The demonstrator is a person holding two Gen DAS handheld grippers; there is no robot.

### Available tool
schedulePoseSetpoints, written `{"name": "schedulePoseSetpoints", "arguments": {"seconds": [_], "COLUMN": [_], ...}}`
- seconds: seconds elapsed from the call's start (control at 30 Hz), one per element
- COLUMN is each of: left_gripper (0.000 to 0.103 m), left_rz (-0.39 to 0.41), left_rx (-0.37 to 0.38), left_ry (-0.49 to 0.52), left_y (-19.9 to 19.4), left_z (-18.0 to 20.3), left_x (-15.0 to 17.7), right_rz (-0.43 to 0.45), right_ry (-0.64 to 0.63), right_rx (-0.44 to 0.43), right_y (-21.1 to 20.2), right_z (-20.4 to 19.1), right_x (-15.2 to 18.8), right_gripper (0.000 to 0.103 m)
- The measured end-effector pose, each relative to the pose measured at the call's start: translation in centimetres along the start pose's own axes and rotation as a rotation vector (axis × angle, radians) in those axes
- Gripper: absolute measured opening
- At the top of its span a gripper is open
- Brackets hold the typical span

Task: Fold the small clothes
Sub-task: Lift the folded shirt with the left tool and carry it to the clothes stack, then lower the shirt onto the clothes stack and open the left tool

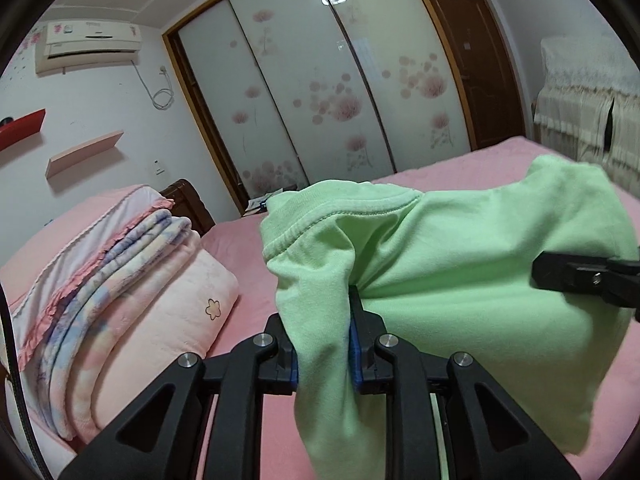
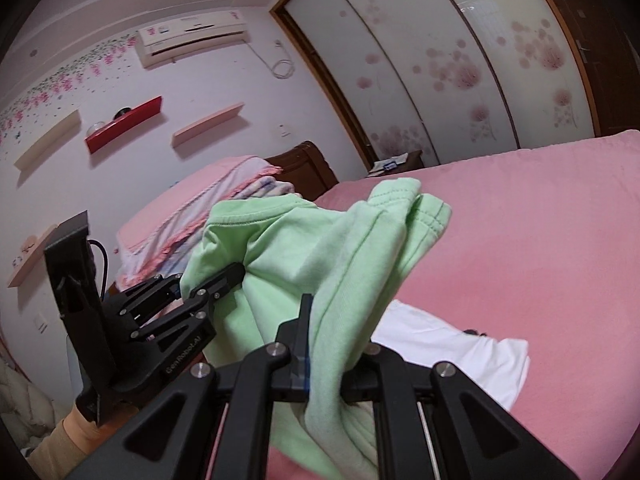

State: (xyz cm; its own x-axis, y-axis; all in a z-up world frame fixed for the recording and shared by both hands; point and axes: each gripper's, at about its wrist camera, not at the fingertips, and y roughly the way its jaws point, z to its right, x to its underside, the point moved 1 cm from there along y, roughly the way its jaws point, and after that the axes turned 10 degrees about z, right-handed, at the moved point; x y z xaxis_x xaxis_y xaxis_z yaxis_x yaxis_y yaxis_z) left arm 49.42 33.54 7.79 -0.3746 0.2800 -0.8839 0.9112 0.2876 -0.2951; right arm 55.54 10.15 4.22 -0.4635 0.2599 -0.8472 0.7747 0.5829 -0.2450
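Risk first: green garment [image 1: 460,264] held up off the pink bed [image 1: 460,176], bunched and sagging between two pinch points, so likely to fold crooked if lowered unevenly. Could also slip free, judging by how little cloth sits between the pads at each grip. Thick hemmed edge [image 2: 404,200] flopping over at the far end, apt to tuck under and leave a lump. White cloth [image 2: 452,352] lying flat on the bed, near and right, directly below the hanging fabric; could get dragged or caught up if the garment comes down on it. Stacked blankets [image 1: 120,280] at left, close enough to snag a trailing corner on a swing that way.

Left claw [image 1: 324,340]: nearly closed, clenched on a hanging fold of the garment, blue pads pressed to cloth on both sides. Right claw [image 2: 328,344]: likewise narrowed to a slim gap, gripping a gathered strip of the same garment, fabric spilling down past the fingers. Both tools close together, level with each other, lifted clear of the bed.
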Motion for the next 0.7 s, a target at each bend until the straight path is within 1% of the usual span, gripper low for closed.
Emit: {"name": "schedulePoseSetpoints", "arguments": {"seconds": [0.17, 0.3, 0.4, 0.47, 0.5, 0.53, 0.57, 0.6, 0.63, 0.67, 0.7], "left_gripper": [0.018, 0.019, 0.023, 0.037, 0.041, 0.046, 0.056, 0.062, 0.072, 0.078, 0.079], "left_rz": [-0.017, -0.057, -0.094, -0.13, -0.142, -0.157, -0.173, -0.198, -0.215, -0.228, -0.236], "left_rx": [-0.015, -0.03, -0.045, -0.052, -0.061, -0.097, -0.123, -0.142, -0.153, -0.166, -0.179], "left_ry": [0.032, 0.05, 0.079, 0.085, 0.085, 0.083, 0.076, 0.052, 0.03, 0.009, -0.019], "left_y": [4.5, 8.1, 10.3, 11.6, 12.0, 12.4, 12.6, 13.0, 13.4, 13.5, 13.5], "left_z": [2.4, 4.3, 5.3, 5.9, 6.0, 6.0, 5.9, 5.4, 4.9, 4.4, 3.8], "left_x": [1.1, 3.0, 4.5, 5.4, 5.7, 6.1, 6.3, 6.6, 6.9, 7.1, 7.3], "right_rz": [-0.029, -0.059, -0.105, -0.14, -0.16, -0.187, -0.204, -0.233, -0.255, -0.285, -0.304], "right_ry": [-0.03, -0.06, -0.107, -0.122, -0.122, -0.124, -0.126, -0.126, -0.123, -0.116, -0.104], "right_rx": [0.055, 0.103, 0.147, 0.174, 0.19, 0.215, 0.232, 0.257, 0.272, 0.286, 0.293], "right_y": [3.1, 5.3, 7.2, 8.4, 8.9, 9.5, 9.8, 10.2, 10.6, 10.9, 11.2], "right_z": [3.0, 4.9, 6.1, 6.9, 7.4, 8.0, 8.4, 9.0, 9.5, 10.1, 10.6], "right_x": [0.0, 0.6, 1.6, 2.2, 2.5, 3.1, 3.4, 4.0, 4.2, 4.6, 4.8], "right_gripper": [0.007, 0.007, 0.007, 0.007, 0.007, 0.008, 0.008, 0.009, 0.012, 0.014, 0.017]}}
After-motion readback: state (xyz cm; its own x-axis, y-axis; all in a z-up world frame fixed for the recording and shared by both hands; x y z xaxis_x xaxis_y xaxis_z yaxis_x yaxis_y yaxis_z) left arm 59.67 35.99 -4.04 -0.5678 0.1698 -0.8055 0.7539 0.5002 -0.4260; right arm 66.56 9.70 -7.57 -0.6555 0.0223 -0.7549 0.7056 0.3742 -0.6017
